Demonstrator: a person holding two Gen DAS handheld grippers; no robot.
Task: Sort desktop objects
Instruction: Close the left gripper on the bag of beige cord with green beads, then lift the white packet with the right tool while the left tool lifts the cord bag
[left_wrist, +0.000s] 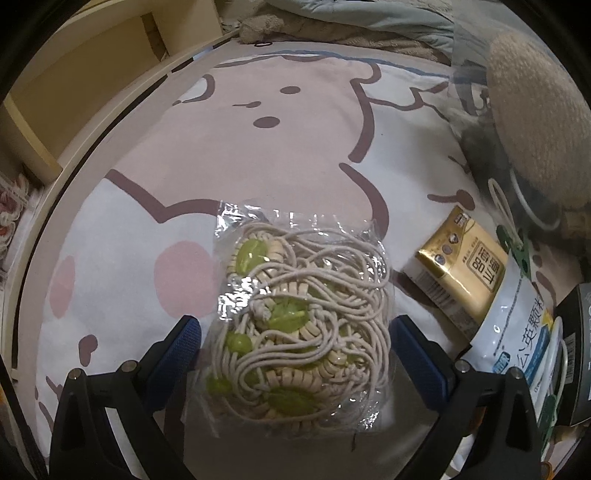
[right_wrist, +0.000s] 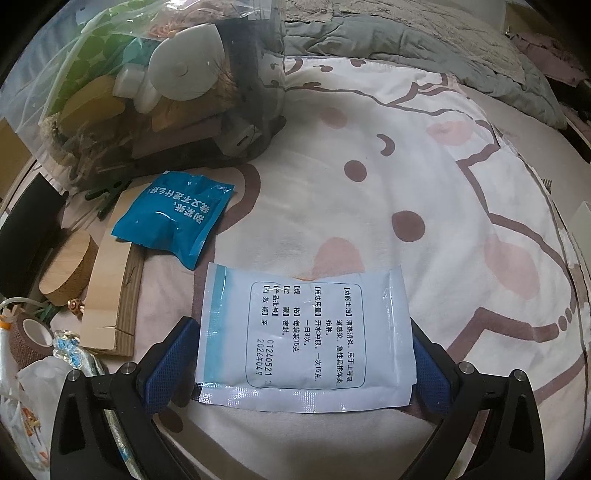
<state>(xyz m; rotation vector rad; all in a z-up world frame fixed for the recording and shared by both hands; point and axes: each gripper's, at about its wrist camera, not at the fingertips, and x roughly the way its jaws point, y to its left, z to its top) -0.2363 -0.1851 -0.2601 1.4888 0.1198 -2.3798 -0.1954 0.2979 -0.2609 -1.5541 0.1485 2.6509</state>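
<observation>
We see the white medicine sachet (right_wrist: 304, 338) lying crosswise between the spread jaws of the right gripper (right_wrist: 301, 360); the left gripper (left_wrist: 295, 354) straddles the bagged cord (left_wrist: 301, 325), also spread.

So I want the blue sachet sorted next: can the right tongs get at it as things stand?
Probably yes. The blue sachet lies uncovered, resting partly on a wooden board, but the white sachet sits between the open right tongs and would need leaving behind first.

Around the white sachet (right_wrist: 304, 338) there's one blue packet (right_wrist: 173, 219), one wood block (right_wrist: 109, 291), one round wood disc (right_wrist: 68, 271), one tape roll (right_wrist: 33, 332).
</observation>
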